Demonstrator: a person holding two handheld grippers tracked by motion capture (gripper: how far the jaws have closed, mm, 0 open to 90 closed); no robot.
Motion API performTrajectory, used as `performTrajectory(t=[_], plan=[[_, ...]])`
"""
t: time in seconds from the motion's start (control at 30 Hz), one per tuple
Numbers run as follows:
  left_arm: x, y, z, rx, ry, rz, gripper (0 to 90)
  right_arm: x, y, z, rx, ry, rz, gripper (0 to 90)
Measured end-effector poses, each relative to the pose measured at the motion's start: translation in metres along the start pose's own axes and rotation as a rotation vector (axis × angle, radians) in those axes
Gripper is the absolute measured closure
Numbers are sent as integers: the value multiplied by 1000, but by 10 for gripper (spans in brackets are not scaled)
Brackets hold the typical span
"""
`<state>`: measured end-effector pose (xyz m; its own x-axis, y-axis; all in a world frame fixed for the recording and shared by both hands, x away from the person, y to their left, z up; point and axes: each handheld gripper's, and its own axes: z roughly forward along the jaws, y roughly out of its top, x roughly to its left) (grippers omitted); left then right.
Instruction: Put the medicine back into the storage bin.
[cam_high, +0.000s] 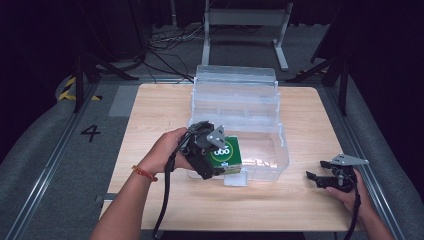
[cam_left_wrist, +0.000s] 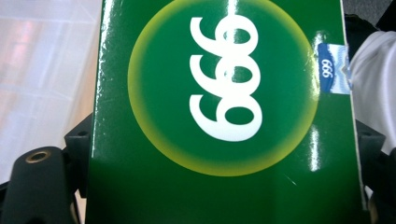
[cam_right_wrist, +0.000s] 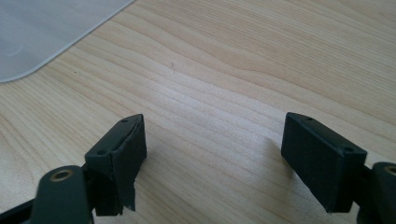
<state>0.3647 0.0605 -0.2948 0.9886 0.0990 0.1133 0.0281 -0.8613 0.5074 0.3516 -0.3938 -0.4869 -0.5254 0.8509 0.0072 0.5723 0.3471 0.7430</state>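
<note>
**Green box gripped at the edge of the clear bin**

The jaws of the left gripper (cam_high: 220, 162) pinch a glossy green box (cam_high: 227, 151), one black jaw on each of its long sides, as the left gripper view shows: the box (cam_left_wrist: 224, 112) runs up between them and covers most of that picture. On its face is a yellow-rimmed green disc with large white numerals, and a small blue-and-white label with the same numerals sits at the box's edge, toward the right of that view. A white surface shows beyond the right-hand jaw there; what it is cannot be told.

From the high view, the box is held at the near left part of a clear plastic storage bin (cam_high: 280, 150), whose lid stands open behind it. Whether the box rests on the bin's floor or hangs just above it cannot be told. A small white piece (cam_high: 235, 179) lies on the worktop (cam_high: 150, 115) just in front of the bin's near wall.

The right gripper (cam_high: 320, 179) is well apart from the bin, low over the worktop's near right corner, held in the person's right hand (cam_high: 352, 192). Its jaws are spread wide with only bare wood grain between them. In the right gripper view a rounded corner of clear plastic (cam_right_wrist: 42, 32) shows at the upper left.
</note>
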Motion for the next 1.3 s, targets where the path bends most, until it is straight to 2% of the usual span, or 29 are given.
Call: performTrajectory(t=[0.1,0.2,0.3,0.33,0.47,0.57,0.73,1.07,1.3], plan=[[7,2,2,-4,-1,-1,164,0,0,0,0,0,1,226],[21,4,7,20,-2,46,164,0,-1,0,-1,1,-1,226],[28,3,10,26,-5,68,164,0,-1,0,-1,1,0,226],[32,2,11,31,6,78,164,0,-1,0,-1,1,0,226],[48,-7,15,17,-2,77,164,0,-1,0,-1,-1,1,226],[58,-13,20,31,-14,86,163,0,-1,0,-2,-2,2,226],[70,-23,31,53,-19,63,162,1,-1,0,-2,-4,4,226],[73,-39,45,109,-44,75,161,1,-1,-1,-3,-4,4,226],[71,-44,52,120,-66,80,159,1,-1,-1,-4,-5,4,226]])
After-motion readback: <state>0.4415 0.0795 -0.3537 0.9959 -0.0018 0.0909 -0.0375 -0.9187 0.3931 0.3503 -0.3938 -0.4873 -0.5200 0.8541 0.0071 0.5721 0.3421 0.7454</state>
